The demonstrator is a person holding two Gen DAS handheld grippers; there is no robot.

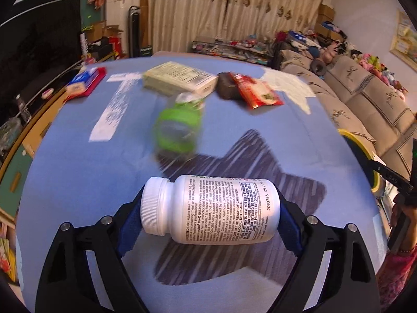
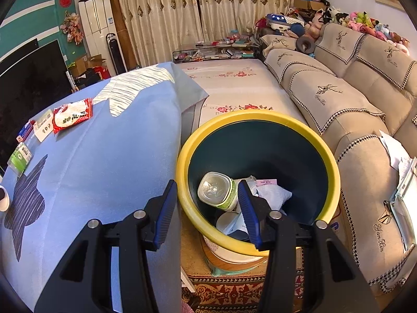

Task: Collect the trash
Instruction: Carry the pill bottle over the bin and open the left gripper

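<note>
A white pill bottle [image 1: 216,208] lies sideways between the blue pads of my left gripper [image 1: 209,198], cap against the left pad and base against the right, so the gripper is shut on it above the blue tablecloth [image 1: 78,182]. Beyond it lie a blurred green-labelled plastic bottle [image 1: 179,127], a pale carton [image 1: 179,78], a dark lump [image 1: 226,86] and a red snack packet [image 1: 258,91]. My right gripper [image 2: 207,185] is open with nothing between its fingers, over the near rim of the yellow-rimmed bin [image 2: 260,116]. Inside the bin are a clear bottle [image 2: 216,190] and other trash.
The bin stands between the table's right edge and a beige sofa [image 2: 338,91]. A red packet [image 2: 73,114] and small cartons sit at the table's far left in the right wrist view. A TV [image 2: 31,78] is behind the table. A person's hand [image 1: 401,208] shows at the right.
</note>
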